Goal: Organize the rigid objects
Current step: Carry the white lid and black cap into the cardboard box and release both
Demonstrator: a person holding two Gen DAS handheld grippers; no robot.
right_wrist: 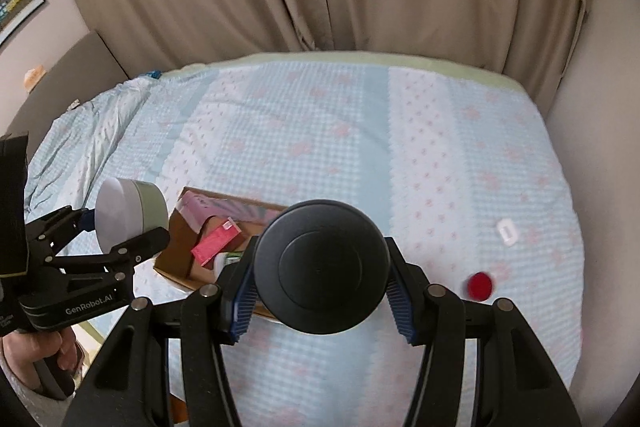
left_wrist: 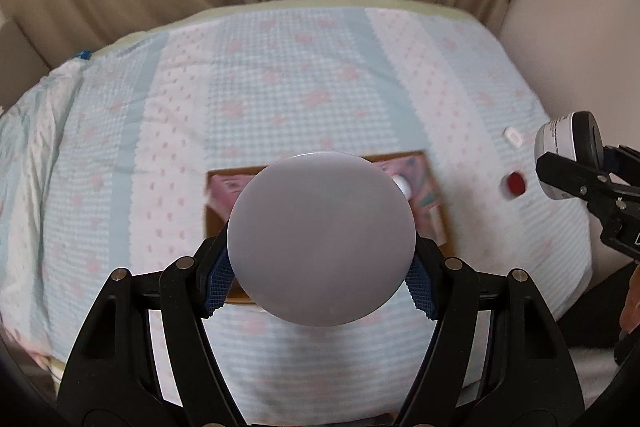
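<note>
Currently, both hands are loaded above the bed, and the cardboard box is the likely drop point.

Left gripper (left_wrist: pixel 320 263): pinching a pale round jar (left_wrist: pixel 320 239) across its sides, lid end facing the camera, the blue pads pressed against it.

Right gripper (right_wrist: pixel 322 291): pinching a black-lidded jar (right_wrist: pixel 322 263) the same way, its white labelled body visible from the left wrist view.

Cardboard box (right_wrist: pixel 176 251): lies open on the checked bedspread (right_wrist: pixel 360 147), already holding a pink carton (right_wrist: pixel 218 241) and other packs too blurred to name.

Key relation: the box sits directly ahead of and below the left gripper, partly hidden behind its jar; from the right gripper it lies ahead and to the left. The left hand seems nearer and better lined up.

Jar axes: each jar's axis points along the fingers, toward the camera.

Loose items: a red cap (right_wrist: pixel 479 286) and a small white piece (right_wrist: pixel 507 231) rest on the bedspread to the right, apart from the box, nearer the right gripper.

Judgement: the left jar probably goes in first; free space in the box is hard to judge.
</note>
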